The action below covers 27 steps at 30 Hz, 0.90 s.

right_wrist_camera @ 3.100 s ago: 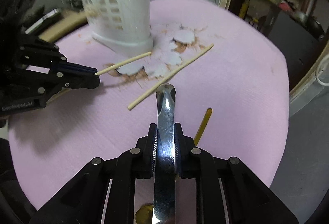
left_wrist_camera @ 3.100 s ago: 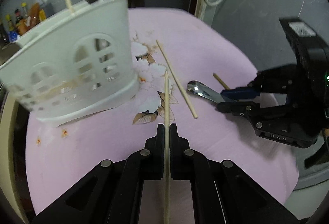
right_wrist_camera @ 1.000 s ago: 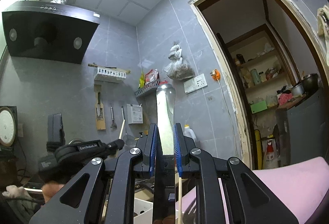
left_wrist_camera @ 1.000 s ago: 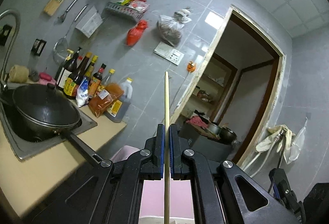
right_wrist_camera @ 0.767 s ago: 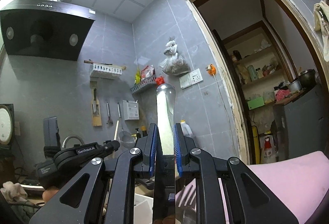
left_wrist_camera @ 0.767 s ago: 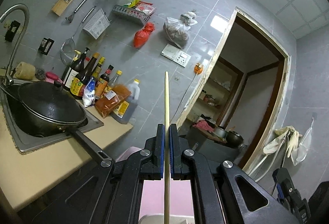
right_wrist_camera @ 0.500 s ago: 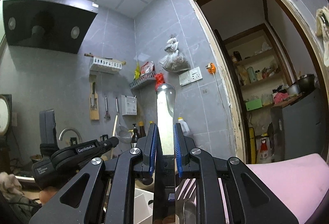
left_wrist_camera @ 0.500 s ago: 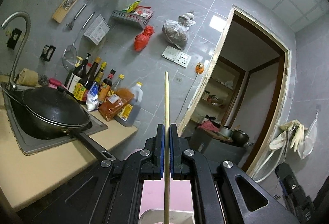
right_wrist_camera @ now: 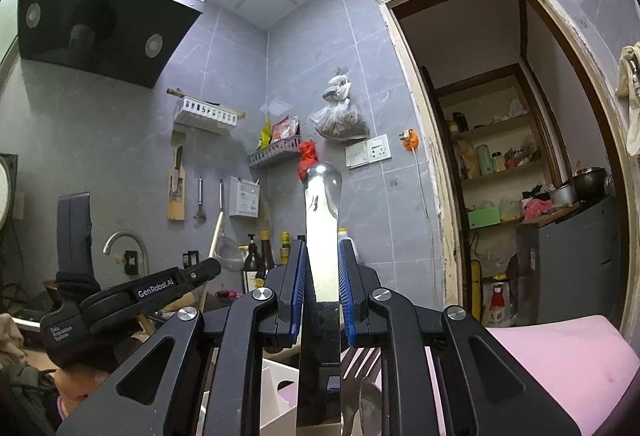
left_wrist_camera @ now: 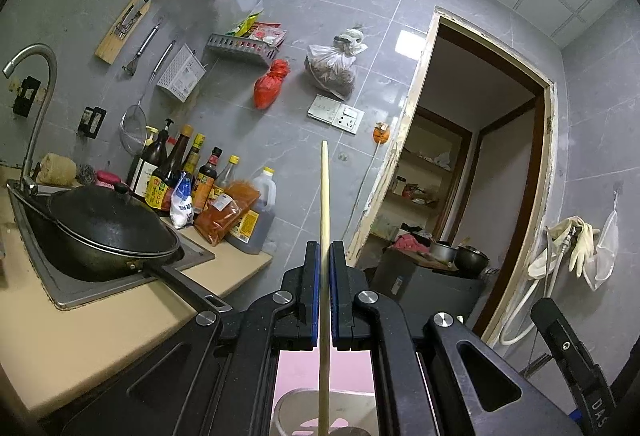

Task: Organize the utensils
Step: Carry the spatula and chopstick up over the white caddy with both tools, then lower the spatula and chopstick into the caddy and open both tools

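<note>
My left gripper [left_wrist_camera: 325, 252] is clamped tight on a wooden chopstick [left_wrist_camera: 324, 196] standing upright, its lower end over the white holder [left_wrist_camera: 288, 408] on the pink cloth [left_wrist_camera: 296, 364]. My right gripper [right_wrist_camera: 322, 256] is pinched narrowly on a metal spoon handle [right_wrist_camera: 321, 204], also upright. A black wok [left_wrist_camera: 108, 232] sits in the sink beside sauce bottles [left_wrist_camera: 180, 172], below a grey tiled wall [left_wrist_camera: 320, 16].
</note>
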Tool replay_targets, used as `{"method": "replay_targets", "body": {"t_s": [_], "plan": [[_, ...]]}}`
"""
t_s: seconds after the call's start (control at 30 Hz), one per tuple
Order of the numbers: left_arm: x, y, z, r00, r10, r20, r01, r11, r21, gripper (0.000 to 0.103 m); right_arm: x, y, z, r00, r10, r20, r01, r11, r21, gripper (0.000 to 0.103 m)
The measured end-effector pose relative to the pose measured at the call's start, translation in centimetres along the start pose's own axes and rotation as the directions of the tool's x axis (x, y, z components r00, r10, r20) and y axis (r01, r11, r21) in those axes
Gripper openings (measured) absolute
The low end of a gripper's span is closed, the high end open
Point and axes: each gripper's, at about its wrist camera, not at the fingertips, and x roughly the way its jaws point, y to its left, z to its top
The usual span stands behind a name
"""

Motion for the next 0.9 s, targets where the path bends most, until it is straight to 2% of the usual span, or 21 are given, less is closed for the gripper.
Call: {"method": "replay_targets", "body": {"t_s": [0.33,0.57,0.67,0.9], "plan": [[-0.6,0.1,0.0,1.000,-0.019,-0.021,0.019,1.000,0.010,0.003,0.1,0.3,-0.2,1.000,0.000,-0.002,0.000,1.000,-0.007,0.014],[-0.4,-0.7,-0.7,0.997,-0.036,-0.064,0.040,0.997,0.069,0.003,-0.1,0.6,-0.3,1.000,0.001,0.009,-0.001,1.000,-0.023,0.016],[-0.5,-1.0,-0.8,0.996,-0.053,-0.067,0.058,0.995,0.082,0.004,-0.2,0.6,-0.2,1.000,0.001,0.017,0.000,1.000,-0.027,0.023],[-0.5,-1.0,-0.9,0.995,-0.056,-0.085,0.063,0.994,0.084,0.011,-0.6,0.5,-0.1,1.000,-0.009,0.030,0.010,1.000,-0.029,0.031]]}}
